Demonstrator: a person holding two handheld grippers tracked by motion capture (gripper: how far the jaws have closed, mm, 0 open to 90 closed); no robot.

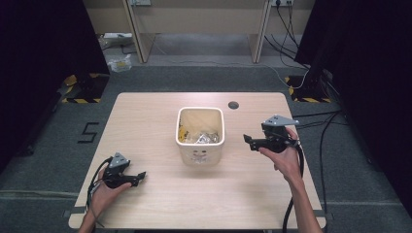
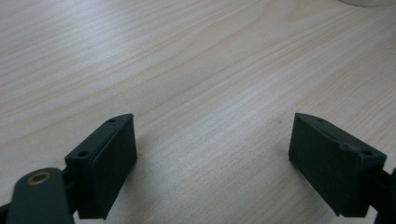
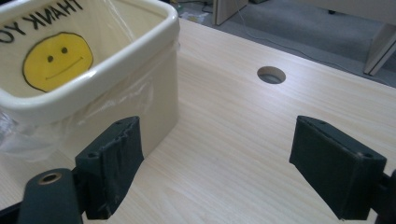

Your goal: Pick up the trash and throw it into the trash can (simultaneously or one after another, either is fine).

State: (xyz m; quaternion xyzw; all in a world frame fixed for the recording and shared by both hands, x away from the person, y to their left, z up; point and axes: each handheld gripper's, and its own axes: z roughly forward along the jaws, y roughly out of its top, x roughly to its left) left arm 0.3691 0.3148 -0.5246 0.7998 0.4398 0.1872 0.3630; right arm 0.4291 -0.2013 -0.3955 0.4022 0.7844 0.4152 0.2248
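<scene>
A cream square bin [image 1: 200,154] lined with a clear plastic bag stands at the middle of the wooden table [image 1: 145,121]; crumpled wrappers lie inside it. My left gripper [image 1: 141,176] rests low near the table's front left, open, with bare wood between its jaws [image 2: 212,158]. My right gripper [image 1: 248,141] is held just right of the bin, open and holding nothing. In the right gripper view the bin's rim [image 3: 100,74] and a yellow smiley face printed on the bag [image 3: 57,59] sit close at the left, and my right gripper [image 3: 215,163] stands beside the bin wall.
A round cable hole [image 1: 233,105] lies in the table behind the bin's right side, the cable hole [image 3: 271,74] lying ahead of my right gripper. Dark curtains flank the table. Cables [image 1: 311,116] trail on the grey floor to the right.
</scene>
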